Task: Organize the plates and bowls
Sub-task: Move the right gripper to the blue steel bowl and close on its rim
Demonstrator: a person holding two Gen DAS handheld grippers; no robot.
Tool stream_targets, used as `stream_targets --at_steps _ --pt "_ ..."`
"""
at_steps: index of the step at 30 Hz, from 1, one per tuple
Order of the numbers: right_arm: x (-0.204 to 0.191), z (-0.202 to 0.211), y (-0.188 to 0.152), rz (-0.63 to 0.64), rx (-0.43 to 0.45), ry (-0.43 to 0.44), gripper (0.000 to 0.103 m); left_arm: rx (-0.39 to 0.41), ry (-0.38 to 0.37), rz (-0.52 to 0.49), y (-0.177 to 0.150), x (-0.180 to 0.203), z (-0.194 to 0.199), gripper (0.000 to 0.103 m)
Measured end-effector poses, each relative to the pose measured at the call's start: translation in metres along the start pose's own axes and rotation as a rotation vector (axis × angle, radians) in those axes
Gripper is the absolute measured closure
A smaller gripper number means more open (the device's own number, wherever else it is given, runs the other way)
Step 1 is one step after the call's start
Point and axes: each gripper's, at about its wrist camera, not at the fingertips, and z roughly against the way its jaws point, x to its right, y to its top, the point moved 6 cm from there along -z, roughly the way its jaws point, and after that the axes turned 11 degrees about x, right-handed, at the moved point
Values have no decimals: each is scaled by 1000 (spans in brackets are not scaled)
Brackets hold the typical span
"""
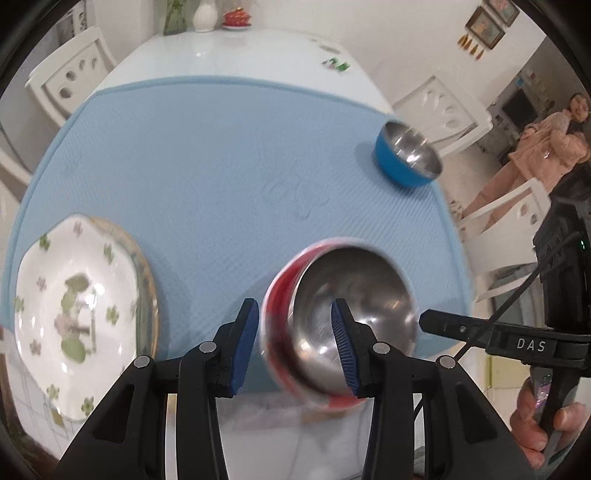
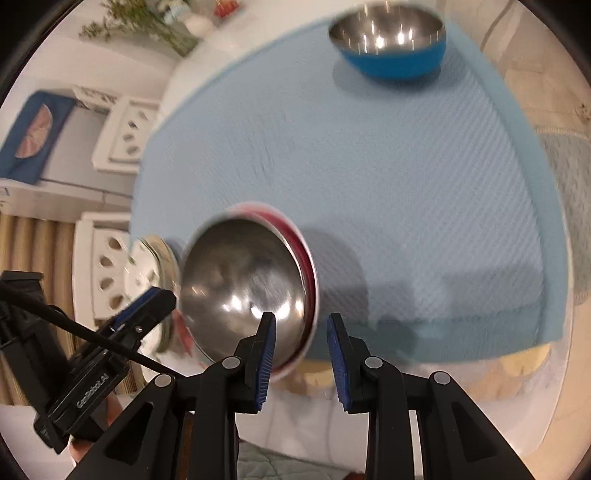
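A red bowl with a steel inside hangs tilted over the near edge of the blue mat. My right gripper is shut on the bowl's near rim, one finger inside and one outside. My left gripper stands open at the bowl's other side. Its right finger shows over the steel inside, and its left pad is a little clear of the red wall. A floral white plate lies on a gold-rimmed plate at the mat's left. A blue bowl stands far right.
White chairs stand around the table. A person in pink stands off to the right. A vase and a red dish sit at the table's far end. A hand holds the right gripper's handle.
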Motion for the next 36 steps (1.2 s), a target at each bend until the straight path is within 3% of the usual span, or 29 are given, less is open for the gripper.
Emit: stream_targets --at_steps 4,6,8,10,16,21,24,29,36 --pt "5 26 26 -44 125 40 75 66 -32 -130 50 30 6 65" --pt "11 41 39 -90 191 64 65 136 -58 -181 80 50 17 63" --pt "20 54 51 -144 251 78 47 169 -102 -186 100 64 20 41" --pt "31 63 61 -185 292 77 42 184 -163 -167 117 76 16 37" --pt "72 70 98 -290 348 1 41 88 -268 -170 145 106 -31 37" --pt "102 60 122 -357 362 -60 41 -93 -414 -8 154 115 -90 45" --pt "117 43 133 -374 341 -93 41 -122 -390 -31 154 121 -119 47" --pt "128 16 150 -363 312 -132 41 -161 -364 23 158 116 -161 47" --pt "131 -10 174 -293 322 -165 41 -206 -348 5 160 117 -196 47"
